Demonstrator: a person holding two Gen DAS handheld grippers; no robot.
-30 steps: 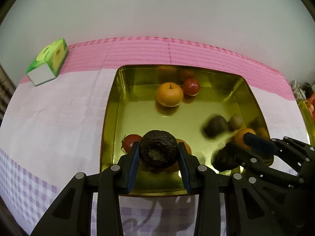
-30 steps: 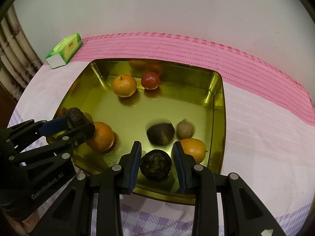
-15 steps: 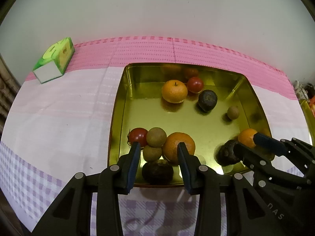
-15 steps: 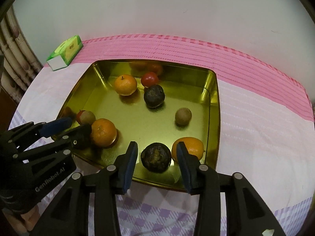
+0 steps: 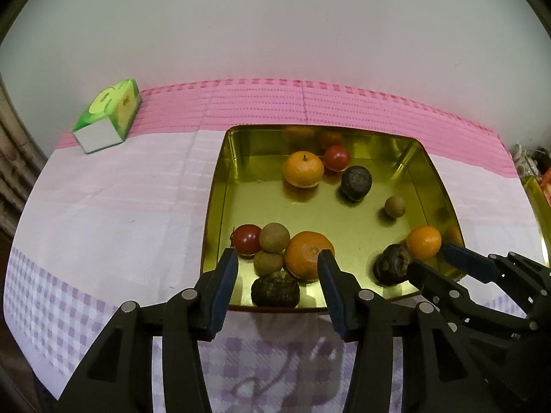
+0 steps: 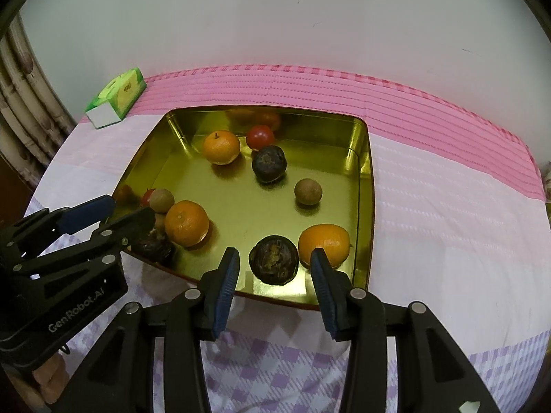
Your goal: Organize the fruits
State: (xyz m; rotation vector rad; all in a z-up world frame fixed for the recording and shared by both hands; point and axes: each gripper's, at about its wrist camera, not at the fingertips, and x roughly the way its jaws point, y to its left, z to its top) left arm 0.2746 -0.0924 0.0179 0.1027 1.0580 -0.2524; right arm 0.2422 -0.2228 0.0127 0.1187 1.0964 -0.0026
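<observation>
Premises: domestic room, most likely a living or dining area. Evidence: desk covered by a household cloth (image 5: 103, 213) with a pink woven band and lilac check border; green tissue box (image 5: 108, 117) at the far left corner; gold metal tray (image 5: 213, 206) holding mixed fruit; plain pale painted wall (image 5: 275, 27) directly behind; patterned curtain (image 6: 24, 103) hanging at the left edge. No industrial or laboratory fittings visible.

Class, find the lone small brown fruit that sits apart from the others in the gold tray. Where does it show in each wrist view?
Left wrist view: the small brown fruit lies right of centre, near the tray's right wall.
Right wrist view: it lies centre-right, past the right gripper.
Shared landmark: the green tissue box, upper left in both.
</observation>
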